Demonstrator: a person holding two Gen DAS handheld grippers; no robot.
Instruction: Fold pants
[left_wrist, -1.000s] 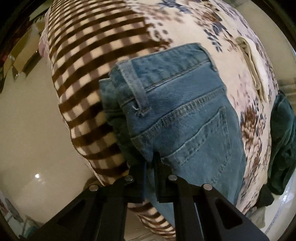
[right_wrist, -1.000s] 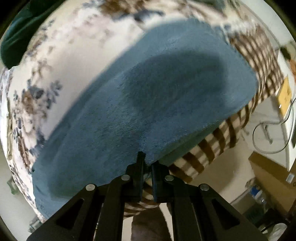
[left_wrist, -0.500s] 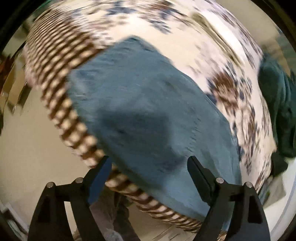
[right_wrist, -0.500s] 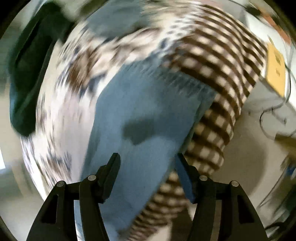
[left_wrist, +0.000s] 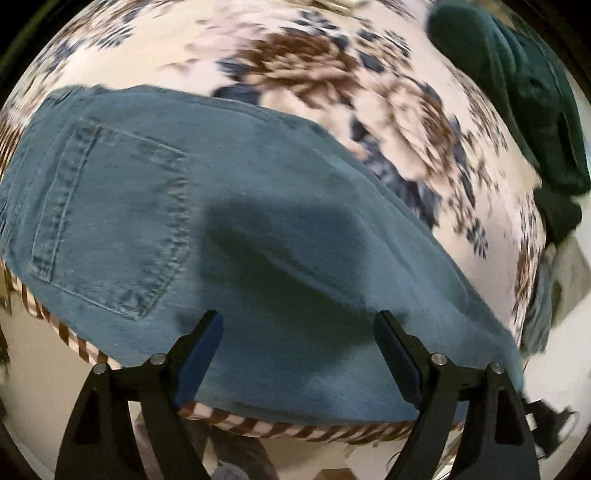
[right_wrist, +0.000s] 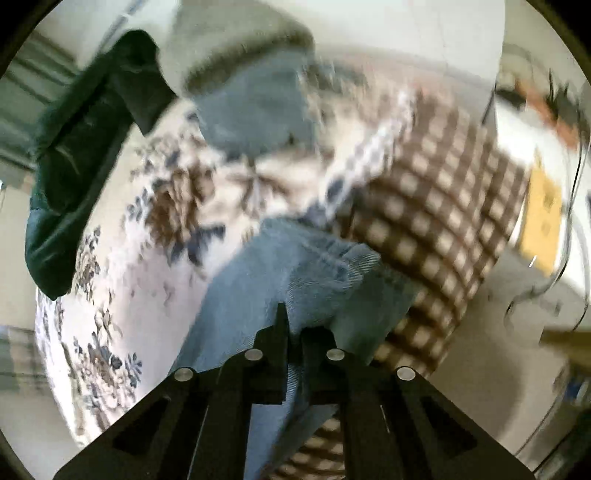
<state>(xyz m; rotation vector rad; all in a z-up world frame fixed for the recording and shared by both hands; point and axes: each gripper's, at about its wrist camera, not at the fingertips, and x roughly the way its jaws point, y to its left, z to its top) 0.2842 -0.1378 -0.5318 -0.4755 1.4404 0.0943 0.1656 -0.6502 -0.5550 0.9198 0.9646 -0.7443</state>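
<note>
Blue denim jeans (left_wrist: 236, 236) lie flat on a bed with a floral cover, back pocket (left_wrist: 110, 218) at the left. My left gripper (left_wrist: 299, 354) is open and empty, hovering over the jeans near the bed's front edge. In the right wrist view my right gripper (right_wrist: 293, 332) is shut on the leg end of the jeans (right_wrist: 306, 269), where the hem bunches up above the fingers. This view is blurred.
A dark green garment (left_wrist: 517, 85) lies at the bed's far right, also shown in the right wrist view (right_wrist: 88, 147). Another blue garment (right_wrist: 255, 107) lies further back. A brown checked blanket (right_wrist: 443, 206) hangs over the bed's edge. The pale floor (left_wrist: 40, 391) lies below.
Both grippers let go of the jeans and opened. My left gripper swung right along the jeans and stays open. My right gripper moved to the leg end and shut on it.
</note>
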